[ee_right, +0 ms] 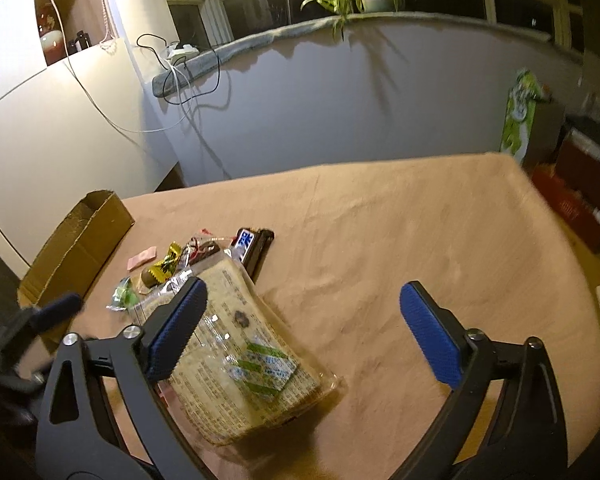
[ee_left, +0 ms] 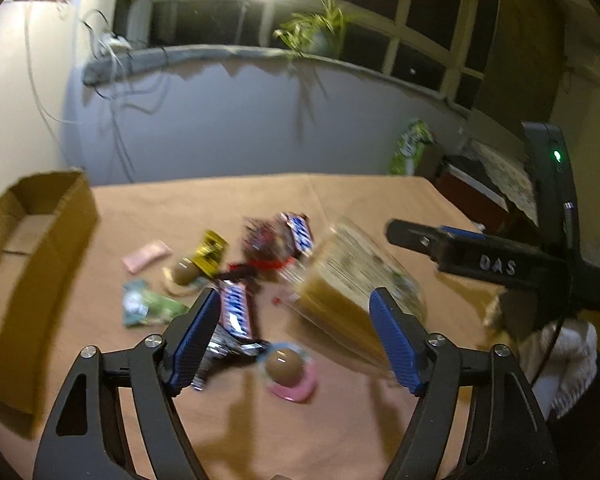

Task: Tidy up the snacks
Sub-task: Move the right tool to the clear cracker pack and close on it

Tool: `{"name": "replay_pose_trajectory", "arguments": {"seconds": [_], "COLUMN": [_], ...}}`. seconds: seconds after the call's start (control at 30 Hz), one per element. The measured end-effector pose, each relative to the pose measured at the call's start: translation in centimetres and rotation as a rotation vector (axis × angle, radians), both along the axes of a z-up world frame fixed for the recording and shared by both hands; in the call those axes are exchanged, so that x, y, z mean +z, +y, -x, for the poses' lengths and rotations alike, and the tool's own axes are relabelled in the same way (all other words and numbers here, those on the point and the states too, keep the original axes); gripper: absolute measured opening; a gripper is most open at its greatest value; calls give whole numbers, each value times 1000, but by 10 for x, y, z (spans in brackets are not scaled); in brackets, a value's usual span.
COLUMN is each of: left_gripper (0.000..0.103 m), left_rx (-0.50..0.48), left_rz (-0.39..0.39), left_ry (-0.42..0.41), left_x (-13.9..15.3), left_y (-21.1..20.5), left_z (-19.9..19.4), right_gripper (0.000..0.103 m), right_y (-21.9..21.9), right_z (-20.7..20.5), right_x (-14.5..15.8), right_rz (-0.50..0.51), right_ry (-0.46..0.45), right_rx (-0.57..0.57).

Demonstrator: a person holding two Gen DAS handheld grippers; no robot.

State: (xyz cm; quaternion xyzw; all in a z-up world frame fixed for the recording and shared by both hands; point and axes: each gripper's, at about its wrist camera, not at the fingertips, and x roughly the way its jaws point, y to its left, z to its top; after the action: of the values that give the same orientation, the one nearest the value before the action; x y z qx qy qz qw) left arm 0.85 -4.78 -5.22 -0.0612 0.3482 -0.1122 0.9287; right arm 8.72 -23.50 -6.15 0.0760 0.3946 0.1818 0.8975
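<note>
Both grippers hung spread and holding nothing above the table [ee_right: 400, 232]; I judged the cardboard box [ee_left: 40, 240] at far left was the goal. For the big cracker pack [ee_right: 252, 360], I'd have centred the right gripper [ee_right: 300, 332], since it lay under the left finger. The Snickers bar [ee_left: 236, 308] sat beside the left gripper [ee_left: 292, 344]

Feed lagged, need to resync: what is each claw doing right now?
Left claw: open, holding nothing, above the snack pile.
Right claw: open, holding nothing, over the large clear packet.
</note>
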Motion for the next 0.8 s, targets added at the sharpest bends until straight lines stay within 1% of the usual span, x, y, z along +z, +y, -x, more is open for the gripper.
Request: {"name": "replay_pose_trajectory", "arguments": {"seconds": [0.1, 0.13, 0.23, 0.33, 0.57, 0.67, 0.73, 0.77, 0.8], "left_gripper": [73, 71, 68, 65, 61, 58, 55, 55, 55], "left_rx": [-31, -42, -67, -87, -105, -107, -105, -103, -101], "left_rz": [41, 54, 75, 87, 99, 98, 96, 96, 95], "left_ry": [41, 55, 82, 104, 126, 123, 126, 128, 128], "left_x": [-7, -9, -16, -20, -25, -25, -27, -27, -28], "left_y": [-5, -7, -14, -18, -19, -16, -14, -13, -13], "left_z": [-2, -2, -4, -3, -8, -8, -10, -10, -11], "right_gripper": [95, 95, 93, 92, 92, 92, 85, 83, 78], "right_y": [-3, -4, -3, -2, 6, 11, 14, 14, 14], "right_z": [-6, -8, -13, -15, -14, -9, -5, -4, -3], "right_x": [-8, -11, -17, -22, -30, -29, -26, -25, -24], "right_rz": [-57, -73, -107, -136, -191, -208, -213, -229, -245], "right_ry": [49, 62, 99, 132, 208, 220, 219, 224, 228], "right_rx": [34, 46, 74, 101, 174, 205, 214, 223, 228]}}
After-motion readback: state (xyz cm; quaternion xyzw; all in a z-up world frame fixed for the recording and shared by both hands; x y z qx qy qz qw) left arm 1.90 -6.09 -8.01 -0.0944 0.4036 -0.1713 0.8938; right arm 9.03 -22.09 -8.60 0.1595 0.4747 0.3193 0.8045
